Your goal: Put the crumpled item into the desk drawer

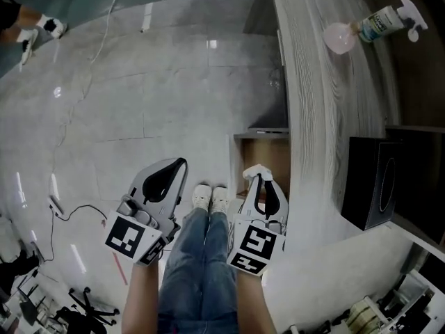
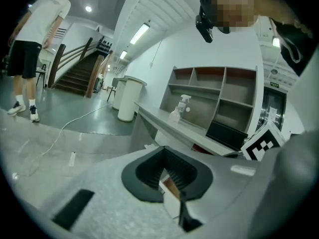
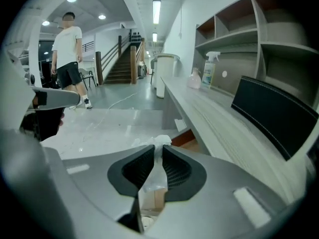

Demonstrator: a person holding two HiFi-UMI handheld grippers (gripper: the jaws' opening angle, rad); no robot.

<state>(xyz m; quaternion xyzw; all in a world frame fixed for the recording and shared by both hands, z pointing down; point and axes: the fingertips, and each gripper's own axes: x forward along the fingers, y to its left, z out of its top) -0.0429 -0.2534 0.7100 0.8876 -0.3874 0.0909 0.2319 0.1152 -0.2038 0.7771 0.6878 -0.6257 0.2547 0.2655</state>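
A white crumpled item point(image 1: 257, 171) sticks out past the tips of my right gripper point(image 1: 259, 179), which is shut on it just above the open desk drawer point(image 1: 238, 160) with its brown wooden inside. In the right gripper view the crumpled item point(image 3: 158, 142) is pinched between the black ribbed pads, and the drawer point(image 3: 187, 138) lies just beyond the right gripper point(image 3: 159, 149). My left gripper point(image 1: 182, 163) hangs over the floor left of the drawer, shut with nothing in it. In its own view the left gripper point(image 2: 164, 148) has its tips together.
The grey desk point(image 1: 320, 117) runs along the right, carrying a spray bottle point(image 1: 386, 19), a pink object point(image 1: 339, 37) and a black box point(image 1: 375, 183). The holder's legs and white shoes point(image 1: 210, 199) stand between the grippers. A cable point(image 1: 83, 89) trails over the floor. A person point(image 3: 67, 49) stands far off.
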